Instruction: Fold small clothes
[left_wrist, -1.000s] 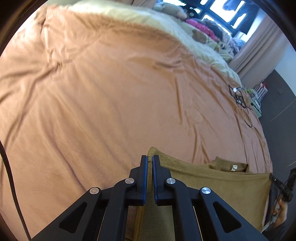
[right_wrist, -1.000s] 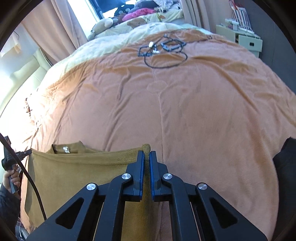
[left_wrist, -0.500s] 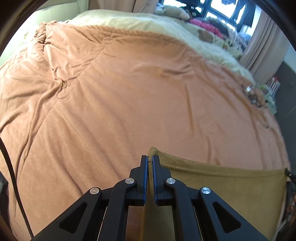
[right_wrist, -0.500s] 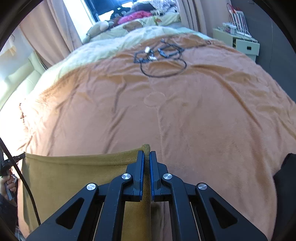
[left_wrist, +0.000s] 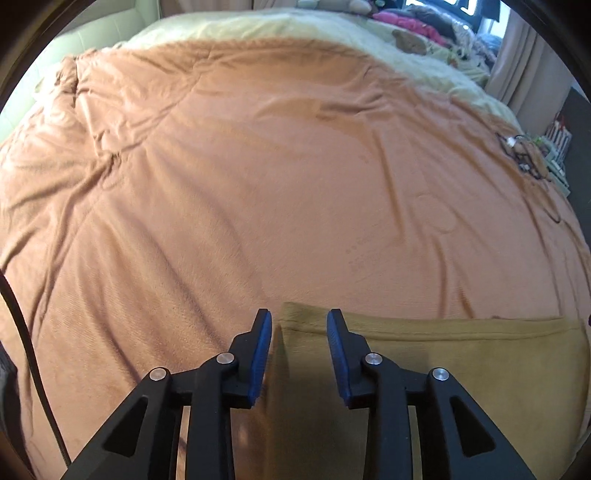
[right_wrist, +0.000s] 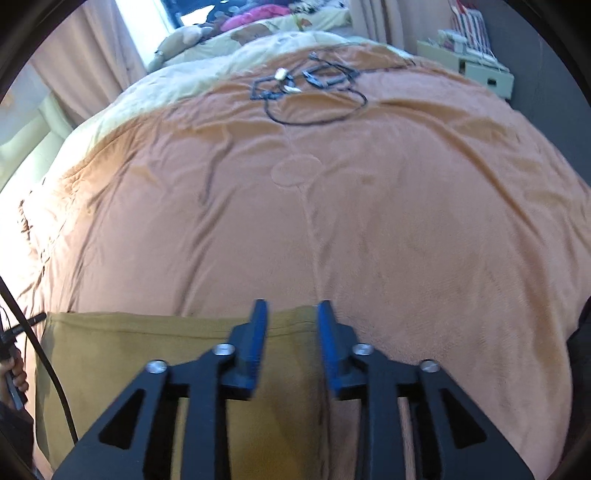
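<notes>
A mustard-brown garment lies flat on the orange blanket, its folded top edge running straight across. My left gripper hovers over the garment's left corner with its jaws opening; the corner sits between the blue pads without being pressed. In the right wrist view the same garment spreads to the left. My right gripper is over its right corner, jaws opening too, cloth lying loose between the pads.
Black cables with small plugs lie far up the blanket. Cream bedding, soft toys and piled clothes sit beyond. A small drawer unit stands off the bed at right. A hand shows at the left edge.
Both grippers went from shut on the garment's top corners to apart, letting the cloth go. The collar and label seen a second ago are now covered by the folded edge.
</notes>
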